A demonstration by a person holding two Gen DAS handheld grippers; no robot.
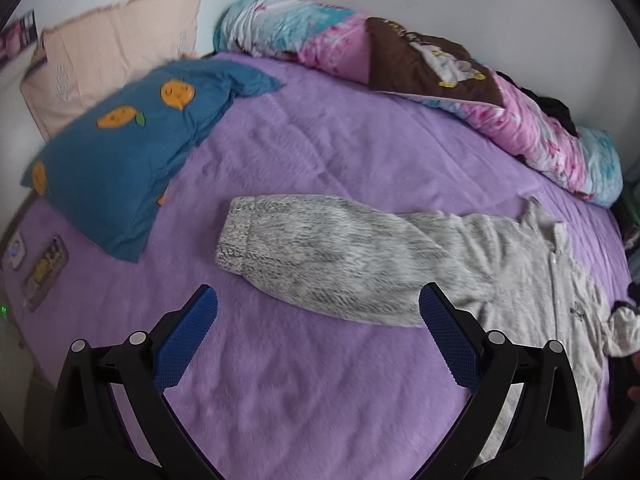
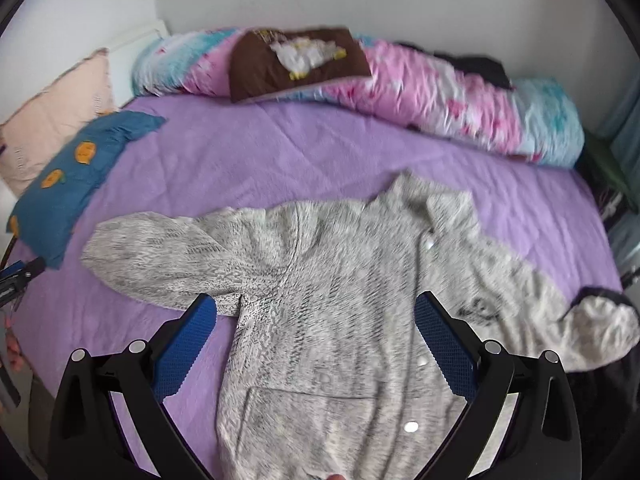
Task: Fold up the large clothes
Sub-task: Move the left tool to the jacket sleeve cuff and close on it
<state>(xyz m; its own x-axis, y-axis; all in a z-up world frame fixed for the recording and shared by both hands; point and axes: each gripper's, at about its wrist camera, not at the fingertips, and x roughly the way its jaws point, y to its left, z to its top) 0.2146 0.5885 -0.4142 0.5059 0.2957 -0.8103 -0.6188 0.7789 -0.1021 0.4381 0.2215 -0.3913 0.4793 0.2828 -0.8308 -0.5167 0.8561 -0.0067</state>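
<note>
Lying flat on the purple bed cover (image 2: 304, 148), your grey knit cardigan (image 2: 340, 300) is spread front up, collar toward the far wall and hem toward you, so its long axis runs from you to the wall. One sleeve (image 1: 320, 252) reaches out sideways toward the blue pillow (image 1: 128, 152), cuff end nearest it. Your left gripper (image 1: 318, 334) is spread wide and holds nothing; it hangs above the bare cover, just short of that sleeve. Your right gripper (image 2: 316, 340) is equally wide and empty, its blue pads (image 2: 444, 348) framing the cardigan's chest; whether they touch the knit you cannot tell. The hem is cut off at the bottom edge, and the far sleeve's cuff is blurred. A rolled floral quilt (image 2: 460, 104) lies along the wall.
</note>
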